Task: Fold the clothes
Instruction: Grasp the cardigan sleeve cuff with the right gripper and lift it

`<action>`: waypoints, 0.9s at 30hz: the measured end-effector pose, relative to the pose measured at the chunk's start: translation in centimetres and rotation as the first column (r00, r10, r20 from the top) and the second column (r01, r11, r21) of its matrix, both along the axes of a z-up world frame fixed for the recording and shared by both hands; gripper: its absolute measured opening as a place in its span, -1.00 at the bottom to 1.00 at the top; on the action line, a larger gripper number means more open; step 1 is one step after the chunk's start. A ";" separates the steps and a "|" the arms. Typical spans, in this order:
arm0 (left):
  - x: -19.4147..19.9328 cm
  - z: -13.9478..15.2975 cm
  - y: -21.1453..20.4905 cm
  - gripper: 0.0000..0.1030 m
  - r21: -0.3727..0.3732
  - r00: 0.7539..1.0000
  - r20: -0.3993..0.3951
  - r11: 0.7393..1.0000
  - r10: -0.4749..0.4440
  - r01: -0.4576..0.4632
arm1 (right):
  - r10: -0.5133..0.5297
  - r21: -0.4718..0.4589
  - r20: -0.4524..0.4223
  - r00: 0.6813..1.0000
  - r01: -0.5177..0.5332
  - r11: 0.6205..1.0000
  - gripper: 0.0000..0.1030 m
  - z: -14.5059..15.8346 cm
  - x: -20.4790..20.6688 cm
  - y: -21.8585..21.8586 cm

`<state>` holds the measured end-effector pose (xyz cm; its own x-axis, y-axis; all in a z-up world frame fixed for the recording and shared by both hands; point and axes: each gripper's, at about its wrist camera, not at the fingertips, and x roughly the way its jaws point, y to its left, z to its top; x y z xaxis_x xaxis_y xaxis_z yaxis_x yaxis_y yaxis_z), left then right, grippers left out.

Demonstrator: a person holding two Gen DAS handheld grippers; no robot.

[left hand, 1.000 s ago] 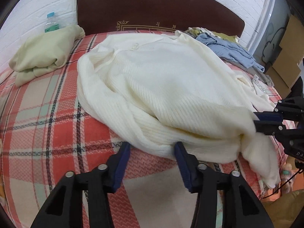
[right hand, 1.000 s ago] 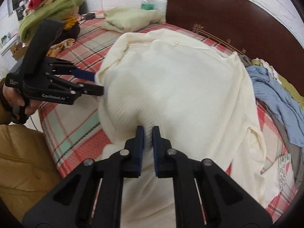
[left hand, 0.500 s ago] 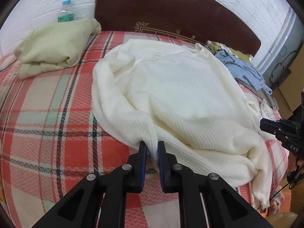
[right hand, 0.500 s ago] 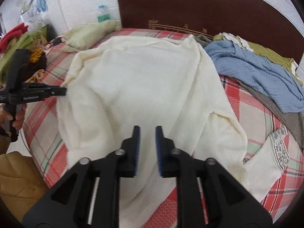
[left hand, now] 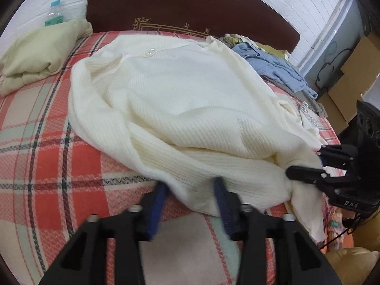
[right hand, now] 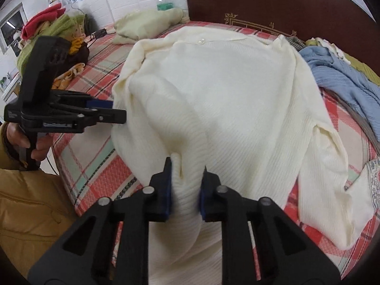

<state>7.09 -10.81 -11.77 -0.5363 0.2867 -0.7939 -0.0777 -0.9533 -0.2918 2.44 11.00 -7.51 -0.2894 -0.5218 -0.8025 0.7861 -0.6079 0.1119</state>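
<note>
Both grippers reopened over plaid bed (left hand: 47, 166).

Sweater (left hand: 190, 99) mid-bed (left hand: 35, 161); folded garment (left hand: 40, 52) left, clothes heap (left hand: 273, 66) right.

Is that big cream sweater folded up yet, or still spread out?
Mostly spread, not folded. The cream sweater lies open across the plaid bed, buttons near the headboard; only its near hem is bunched up.
</note>
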 end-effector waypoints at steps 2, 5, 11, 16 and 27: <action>-0.3 0.8 -1.4 -0.93 -0.011 0.999 -0.024 0.999 0.045 -0.045 | -0.032 -0.009 -0.025 0.999 0.032 0.999 -0.65 0.9 -0.6 0.9; -0.7 2.1 -3.6 -0.93 -0.027 0.992 -0.061 0.993 0.111 -0.113 | -0.098 0.022 -0.051 0.994 0.099 0.995 -0.66 0.8 -2.4 2.0; -1.6 4.6 -7.9 -0.93 -0.049 0.961 -0.136 0.967 0.240 -0.248 | -0.232 0.066 -0.030 0.972 0.234 0.970 -0.36 -1.3 -6.0 3.6; -1.1 4.7 -12.0 -0.90 -0.119 0.920 -0.133 0.916 0.368 -0.384 | -0.196 0.025 -0.126 0.973 0.201 0.979 -0.17 1.3 -3.6 3.1; 2.7 2.5 -9.1 0.09 -0.021 0.981 -0.082 0.984 0.177 -0.179 | 0.199 -0.051 -0.051 0.979 -0.202 0.978 0.12 -0.2 2.9 -7.3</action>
<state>9.74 -19.90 -9.28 -0.6383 0.1593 -0.7531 0.0725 -0.9616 -0.2648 5.32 3.70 -7.72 -0.2100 -0.6164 -0.7589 0.8963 -0.4315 0.1025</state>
